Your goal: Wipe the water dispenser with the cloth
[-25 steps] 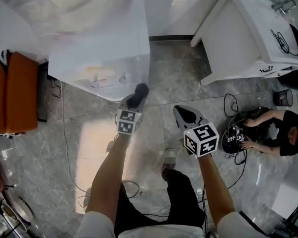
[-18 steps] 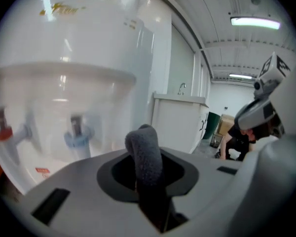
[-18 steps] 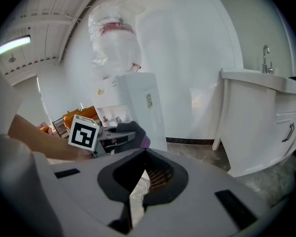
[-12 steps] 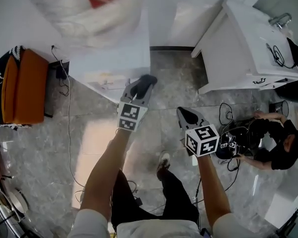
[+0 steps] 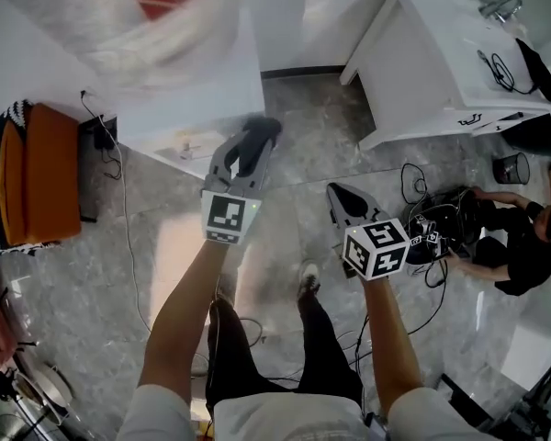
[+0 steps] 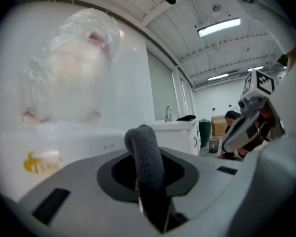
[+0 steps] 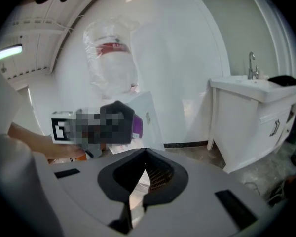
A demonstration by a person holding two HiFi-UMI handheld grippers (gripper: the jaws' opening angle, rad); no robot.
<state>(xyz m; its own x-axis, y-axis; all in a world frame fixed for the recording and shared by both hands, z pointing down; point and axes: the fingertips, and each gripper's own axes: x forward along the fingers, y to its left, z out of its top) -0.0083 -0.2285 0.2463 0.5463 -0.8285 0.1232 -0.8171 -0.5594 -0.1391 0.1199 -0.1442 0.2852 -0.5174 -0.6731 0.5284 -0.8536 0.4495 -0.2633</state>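
Observation:
The white water dispenser (image 5: 188, 95) stands ahead on the left, and its bottle (image 5: 161, 12) on top is wrapped in clear plastic. My left gripper (image 5: 250, 147) is shut on a dark grey cloth (image 5: 260, 132), whose folded end sits close to the dispenser's front corner; I cannot tell if they touch. In the left gripper view the cloth (image 6: 146, 157) sticks up out of the jaws before the dispenser (image 6: 74, 137). My right gripper (image 5: 346, 202) hangs lower right, shut and holding nothing. From the right gripper view the dispenser (image 7: 149, 115) and bottle (image 7: 111, 58) lie ahead.
An orange seat (image 5: 37, 168) stands left of the dispenser, and a cable (image 5: 129, 246) trails across the marble floor. A white sink cabinet (image 5: 441, 62) is at the upper right. A person (image 5: 519, 246) crouches at the right among cables. My own feet (image 5: 308, 278) are below.
The left gripper has risen and moved forward with the cloth, closer to the dispenser's front. The right gripper has stayed at about the same place.

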